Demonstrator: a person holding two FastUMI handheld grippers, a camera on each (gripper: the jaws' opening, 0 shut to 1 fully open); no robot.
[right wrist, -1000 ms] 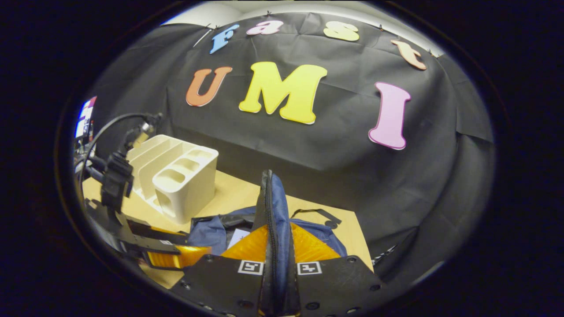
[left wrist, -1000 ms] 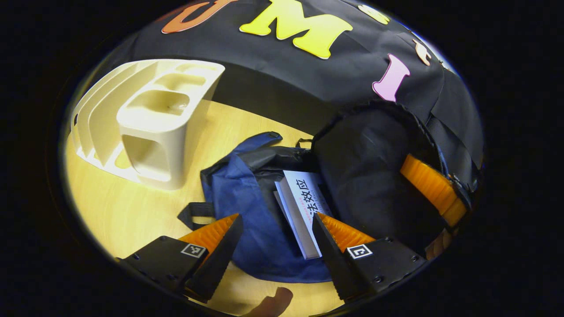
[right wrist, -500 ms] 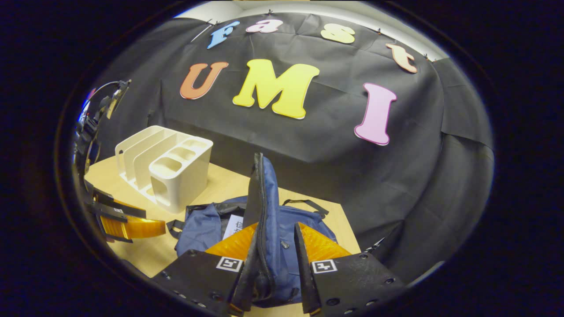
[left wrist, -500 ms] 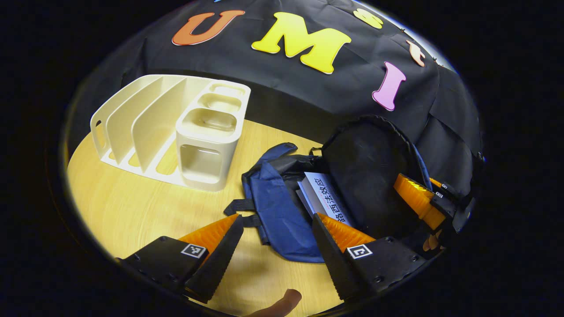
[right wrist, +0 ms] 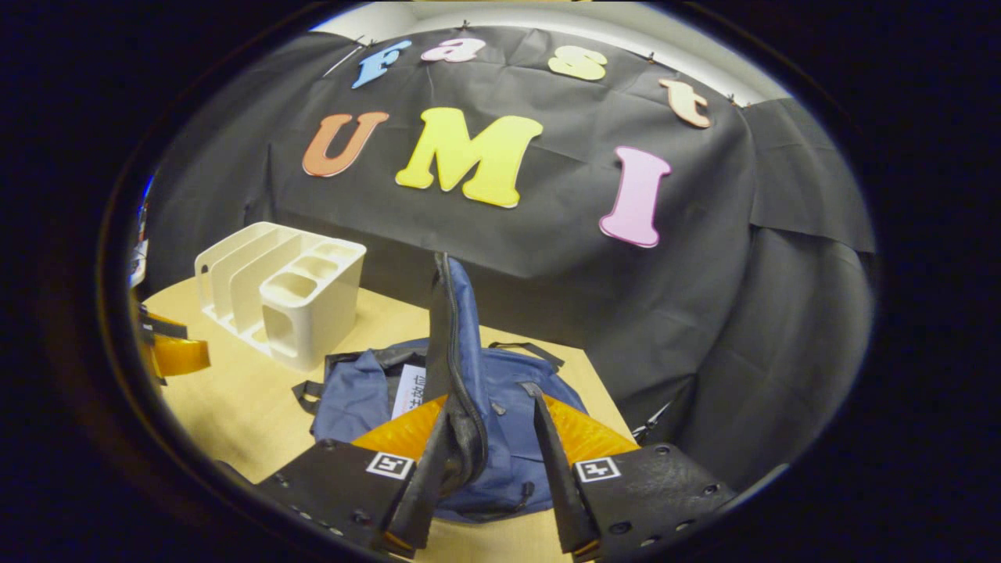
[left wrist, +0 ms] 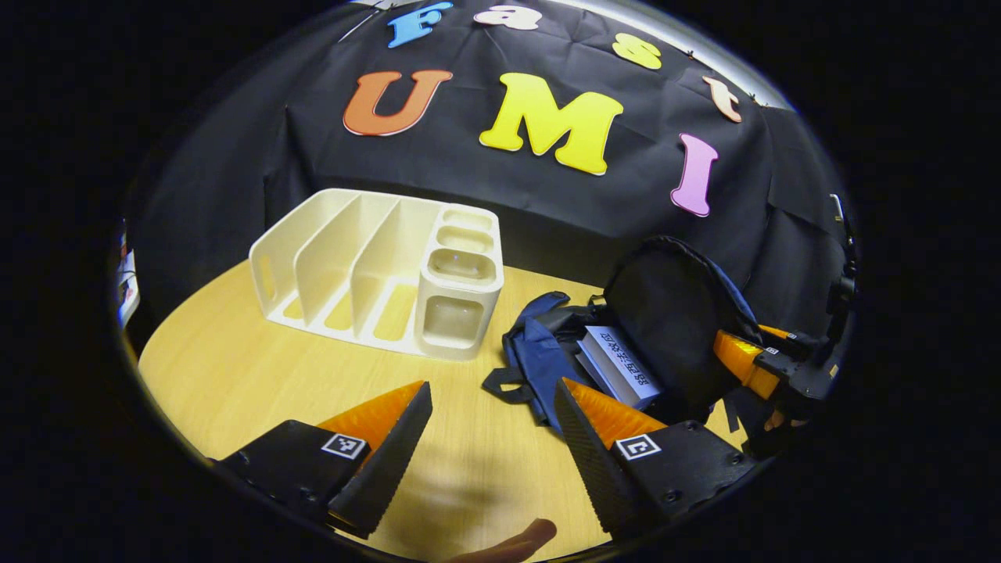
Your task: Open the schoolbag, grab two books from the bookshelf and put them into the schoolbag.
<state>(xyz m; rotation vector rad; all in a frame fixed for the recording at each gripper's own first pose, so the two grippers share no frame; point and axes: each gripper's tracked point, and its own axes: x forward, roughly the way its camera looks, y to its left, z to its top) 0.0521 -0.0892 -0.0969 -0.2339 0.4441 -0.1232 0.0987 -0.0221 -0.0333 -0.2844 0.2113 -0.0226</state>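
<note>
The blue schoolbag (left wrist: pixel 536 356) lies open on the table, its dark-lined flap (left wrist: pixel 669 313) raised. A white book (left wrist: pixel 622 366) lies flat inside it, with the edge of another book just under it. My left gripper (left wrist: pixel 493 395) hovers open over bare table, short of the bag, holding nothing. In the right gripper view the flap (right wrist: pixel 453 328) stands upright between the spread fingers of my right gripper (right wrist: pixel 489 403), which is open; the flap leans on the left finger only. The book (right wrist: pixel 408 391) peeks out left of the flap. The white bookshelf (left wrist: pixel 375 270) has bare slots.
The bookshelf (right wrist: pixel 278 289) stands at the table's back left, a hand's width from the bag (right wrist: pixel 508 375). The wooden table (left wrist: pixel 258 367) ends just right of the bag. The right gripper (left wrist: pixel 751 366) shows beyond the flap. A fingertip (left wrist: pixel 516 539) shows below.
My right gripper went from shut on the flap to open; the flap stays up against one finger. My left gripper pulled back and up from the bag, so bag and shelf look farther off.
</note>
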